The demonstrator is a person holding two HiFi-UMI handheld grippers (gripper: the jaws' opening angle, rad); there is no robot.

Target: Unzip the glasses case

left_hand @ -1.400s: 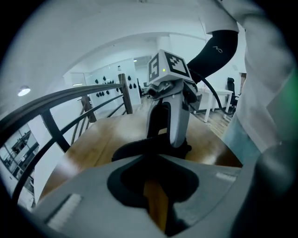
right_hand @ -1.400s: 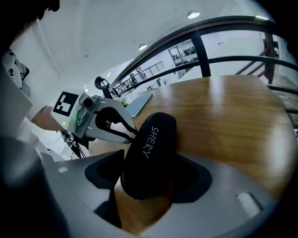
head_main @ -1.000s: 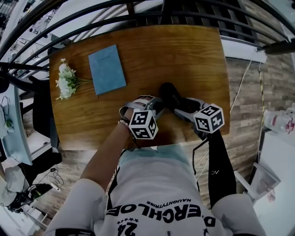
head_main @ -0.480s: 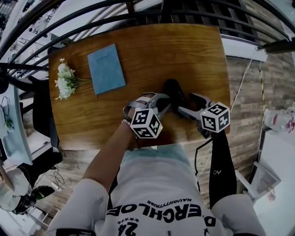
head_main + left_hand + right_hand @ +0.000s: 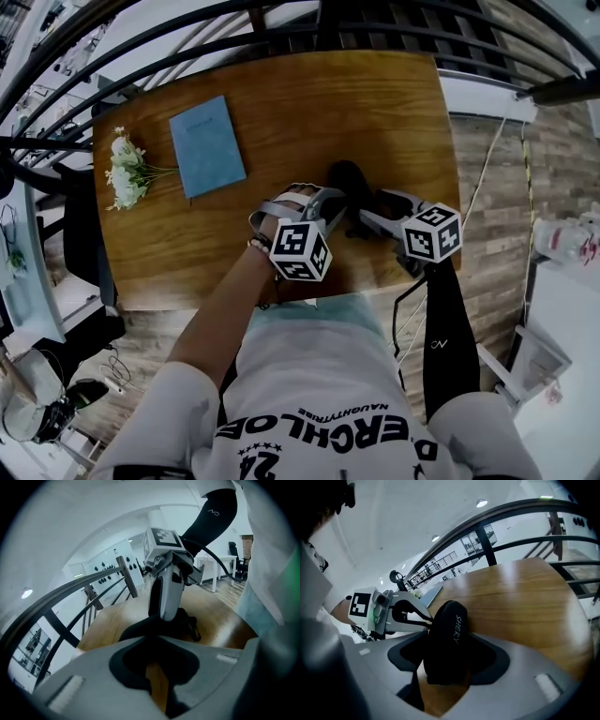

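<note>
- The right gripper is clamped on the case, which stands on its long edge on the table. Its printed side faces out toward the far side of that gripper.
- I take that grip to be an anchor. With the case pinned upright between the pads, its seam is lifted off the wood and cannot slide when the zip is pulled.
- The left gripper comes in from the opposite side. Its jaws are drawn narrow, and a thin strip of wood shows between them in its own view.
- Its tips meet at the case edge that faces it, just beside the right gripper's pads. Whether they actually pinch the zip pull is too small to make out.
- The two grippers face each other almost nose to nose, with the case between them. That suits one holding while the other draws the slider along the edge.
- The case looks closed, so the unzipping seems not yet begun.
- A notebook and flowers lie well beyond the left gripper, off to its outer side. They are clear of the work.
</note>
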